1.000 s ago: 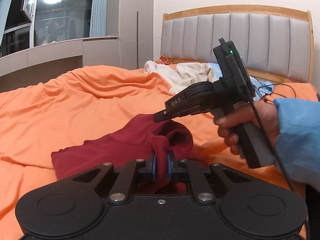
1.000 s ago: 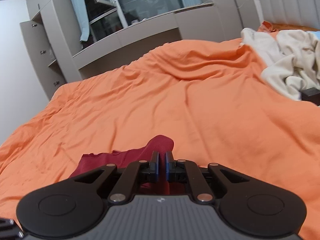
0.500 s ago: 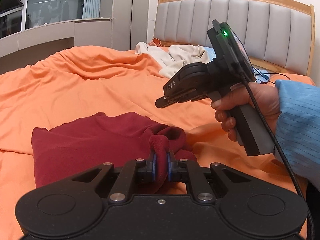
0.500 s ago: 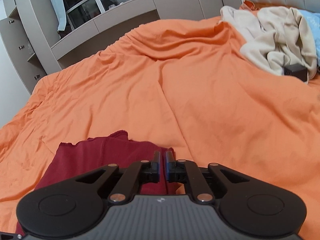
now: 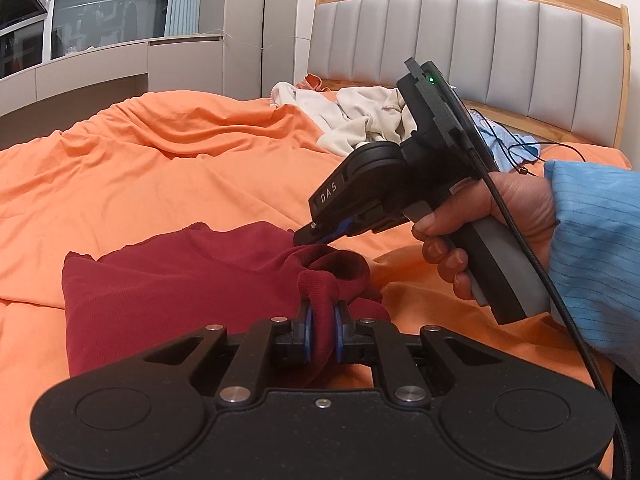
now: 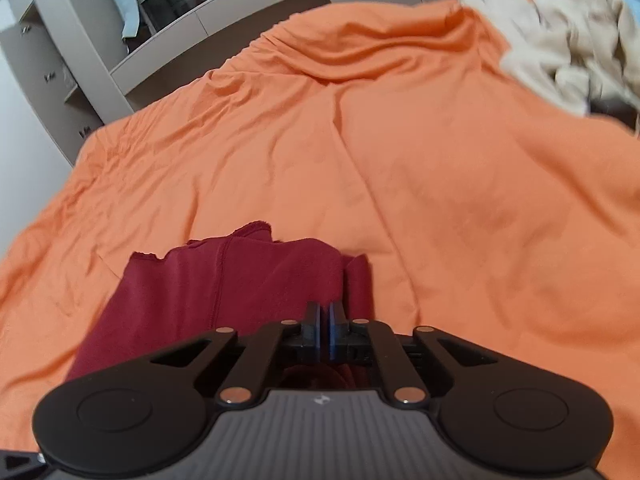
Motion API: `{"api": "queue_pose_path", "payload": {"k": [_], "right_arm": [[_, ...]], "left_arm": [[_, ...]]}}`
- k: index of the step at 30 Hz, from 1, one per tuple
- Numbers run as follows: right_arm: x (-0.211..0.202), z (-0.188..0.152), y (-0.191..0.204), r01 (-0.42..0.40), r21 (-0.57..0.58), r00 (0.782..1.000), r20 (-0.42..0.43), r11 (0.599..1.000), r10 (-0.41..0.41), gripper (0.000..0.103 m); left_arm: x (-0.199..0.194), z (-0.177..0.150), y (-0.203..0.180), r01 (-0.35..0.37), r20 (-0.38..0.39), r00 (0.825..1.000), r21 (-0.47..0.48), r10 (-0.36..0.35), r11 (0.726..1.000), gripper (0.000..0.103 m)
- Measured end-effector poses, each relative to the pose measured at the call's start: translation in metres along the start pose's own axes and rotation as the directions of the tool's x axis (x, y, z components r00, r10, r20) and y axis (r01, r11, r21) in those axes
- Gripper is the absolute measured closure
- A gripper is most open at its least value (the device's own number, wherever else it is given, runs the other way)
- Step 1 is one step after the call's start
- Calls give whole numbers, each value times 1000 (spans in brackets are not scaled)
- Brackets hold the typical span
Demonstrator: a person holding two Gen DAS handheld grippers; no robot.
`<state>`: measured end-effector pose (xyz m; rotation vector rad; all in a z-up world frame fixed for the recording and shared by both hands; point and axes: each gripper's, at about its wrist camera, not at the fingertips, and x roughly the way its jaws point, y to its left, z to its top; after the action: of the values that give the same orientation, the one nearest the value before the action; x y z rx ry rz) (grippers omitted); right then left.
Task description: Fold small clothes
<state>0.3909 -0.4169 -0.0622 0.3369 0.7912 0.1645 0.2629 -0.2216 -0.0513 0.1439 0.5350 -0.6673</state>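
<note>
**Sam:** Where is the red shirt (image 5: 180, 280) now?

**Me:** It lies low on the orange blanket (image 5: 180, 168), mostly flat, right in front of me. One thick edge is bunched up at my left gripper (image 5: 321, 334). The blue pads are squeezed tight on that bunch.

**Sam:** And your right gripper (image 5: 310, 238)?

**Me:** Its fingers are together, and the tips sit just above the bunched part of the shirt. From its own camera I see no cloth between the pads (image 6: 324, 328). I think it is holding nothing.

**Sam:** What could go wrong?

**Me:** If only my left side holds on when I pull, the shirt may drag crooked and the fold will come out messy. The blanket is soft and wrinkly too, so the shirt could catch on a wrinkle and crumple.

**Sam:** Anything else?

**Me:** The black cord (image 5: 520, 248) hangs from the right gripper past the hand (image 5: 500, 220). It could brush the shirt and nudge it. The pile of pale clothes (image 5: 352, 116) by the headboard (image 5: 480, 48) is well away, so I do not worry about it.
</note>
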Motion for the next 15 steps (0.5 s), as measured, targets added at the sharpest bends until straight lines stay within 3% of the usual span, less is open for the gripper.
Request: {"api": "queue_pose_path", "payload": {"k": [3,8,14,15], "right_arm": [[-6,1,-1,38,-4,999,12,999,-38,99],[2,-2,-7,35,-2,999,-26,999,-35,98],[-4,-3,-10,46,4,999,-22,999,-46,74],[-6,-3,-10,51,0,999,-18,999,-51,65]], "left_arm": [[-2,1,-3,2,1,1000,1,-2,1000,92],[6,-1,-9,7,-28,1000,30,-6,1000,91],[6,1,-6,11,-48,999,3,-11,1000,82],[5,1,-5,15,-49,999,-6,-16,1000,78]]}}
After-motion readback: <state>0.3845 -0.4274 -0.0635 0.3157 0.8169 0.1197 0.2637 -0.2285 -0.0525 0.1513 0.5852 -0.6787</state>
